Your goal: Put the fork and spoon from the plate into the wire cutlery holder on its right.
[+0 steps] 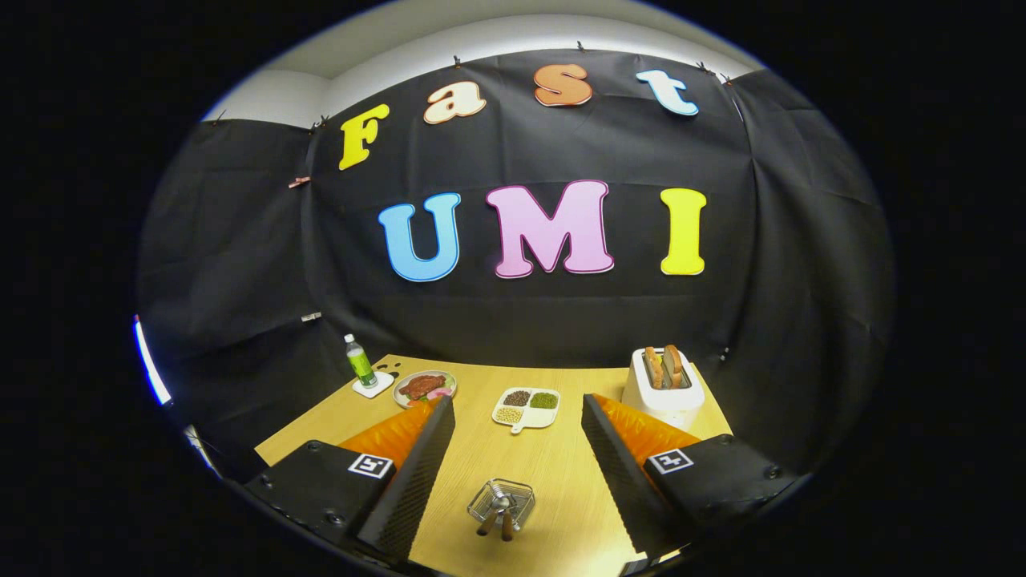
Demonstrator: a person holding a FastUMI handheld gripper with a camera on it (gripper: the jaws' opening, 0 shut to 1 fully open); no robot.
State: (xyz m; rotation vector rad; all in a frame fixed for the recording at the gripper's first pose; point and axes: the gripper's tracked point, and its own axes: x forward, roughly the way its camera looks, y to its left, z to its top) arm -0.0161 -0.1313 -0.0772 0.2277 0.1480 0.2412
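Claw point(517, 449) wide open, holding nothing, raised above the worktop point(553, 473); two wooden-handled utensils stand in the wire cutlery holder point(502, 506) between its fingers. Withdraw straight upward, avoiding the handles.

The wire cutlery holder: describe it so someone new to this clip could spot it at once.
On the wooden table, look between the open fingers of the hand-held gripper, nearer than the divided dish of beans. The wire cutlery holder is a small square mesh basket with two wooden-handled utensils standing in it, the only see-through metal item there.
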